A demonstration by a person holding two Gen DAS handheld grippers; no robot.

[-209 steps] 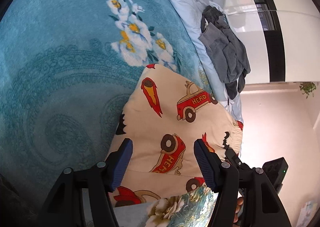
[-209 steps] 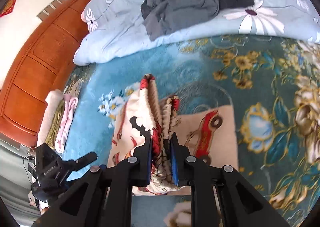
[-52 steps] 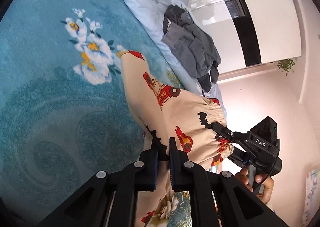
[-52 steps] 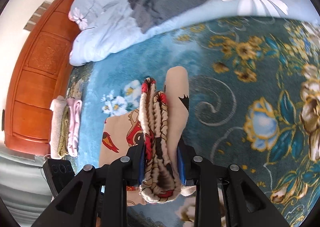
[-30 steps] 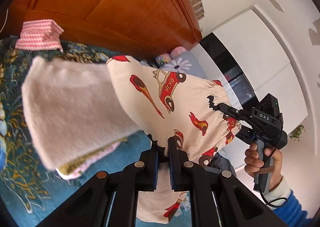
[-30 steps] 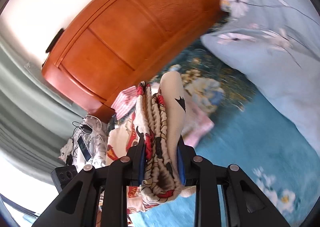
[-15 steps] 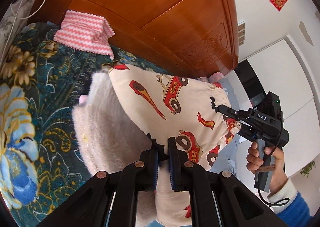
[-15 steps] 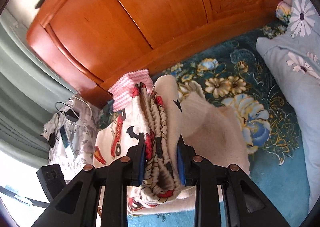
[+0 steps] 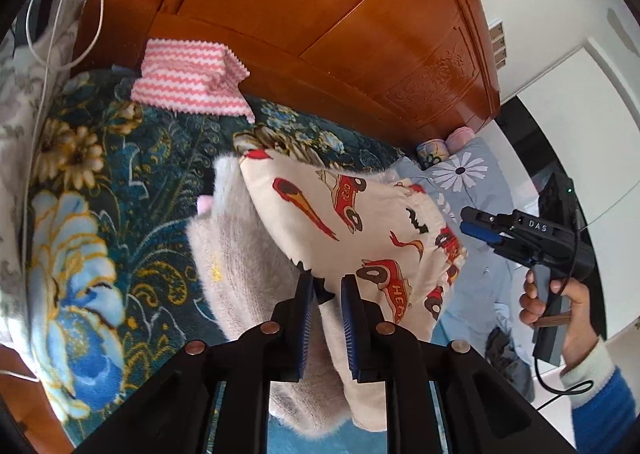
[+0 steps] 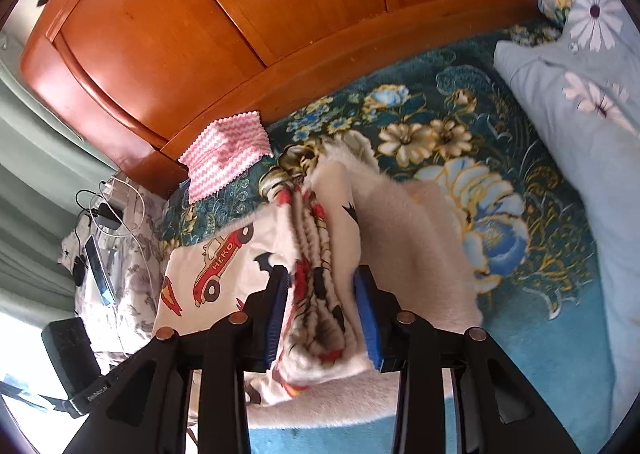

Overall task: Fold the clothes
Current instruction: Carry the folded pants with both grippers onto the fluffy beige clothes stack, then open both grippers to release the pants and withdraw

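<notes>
The folded cream shorts with red car prints [image 9: 360, 222] lie on top of a stack of folded fluffy beige clothes [image 9: 244, 254] near the wooden headboard. My left gripper [image 9: 326, 286] has parted a little; its jaws stand slightly apart around the shorts' near edge. My right gripper [image 10: 322, 286] has its jaws spread around the bunched waistband of the shorts [image 10: 320, 254], loosely. The right gripper also shows in the left wrist view [image 9: 480, 222], its tips just off the shorts' right edge.
A pink zigzag cloth [image 9: 188, 80] lies by the headboard [image 9: 320, 14]. A light blue flowered duvet [image 10: 580, 94] covers the right of the bed. Dark flowered blanket [image 10: 440, 126] surrounds the stack. Cables and a phone [image 10: 100, 254] sit beside the bed.
The shorts have come down onto the beige stack. Both grippers' jaws have opened from their tight grip; the right gripper's tips now stand off the waistband in the left wrist view.
</notes>
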